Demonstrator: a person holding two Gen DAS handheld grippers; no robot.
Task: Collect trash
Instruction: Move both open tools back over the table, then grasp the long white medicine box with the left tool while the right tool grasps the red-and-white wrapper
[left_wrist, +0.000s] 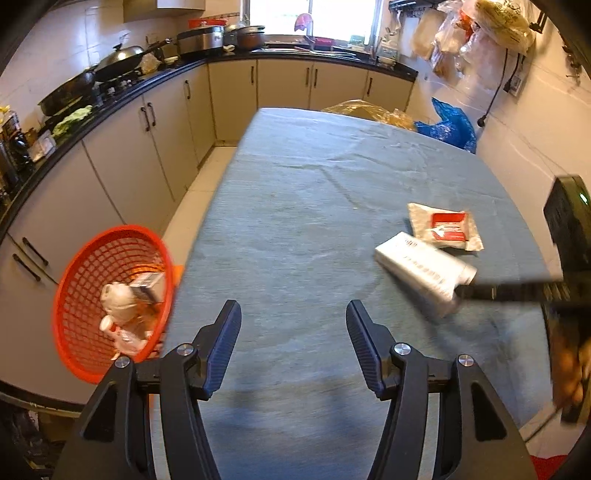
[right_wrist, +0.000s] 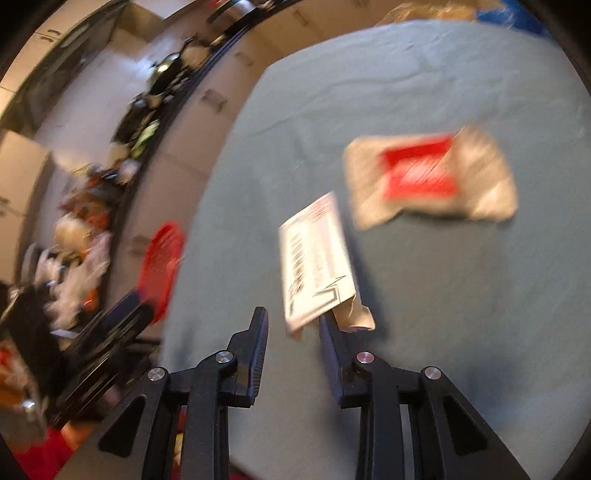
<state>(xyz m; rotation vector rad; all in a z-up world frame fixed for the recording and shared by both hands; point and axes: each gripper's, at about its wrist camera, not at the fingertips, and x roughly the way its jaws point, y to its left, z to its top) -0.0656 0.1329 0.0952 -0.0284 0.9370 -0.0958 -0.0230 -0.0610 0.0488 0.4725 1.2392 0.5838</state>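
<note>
Right gripper (right_wrist: 291, 328) jaws apart, white carton (right_wrist: 317, 258) touching one finger; left gripper (left_wrist: 293, 343) released; next: clamp carton, carry to red basket (left_wrist: 74, 295).

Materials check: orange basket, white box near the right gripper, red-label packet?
Orange basket: looks like glossy moulded plastic, given its open lattice wall. White box: likely printed cardboard, with flat panels, sharp edges and a barcode. Red-label packet: crinkled matte wrapper, paper or film; too blurred to tell.

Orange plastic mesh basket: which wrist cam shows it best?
Left wrist. The orange plastic mesh basket is sharp there, its opening faces the lens and the trash inside shows. The right wrist view gives only a blurred, edge-on red sliver past the table edge.
</note>
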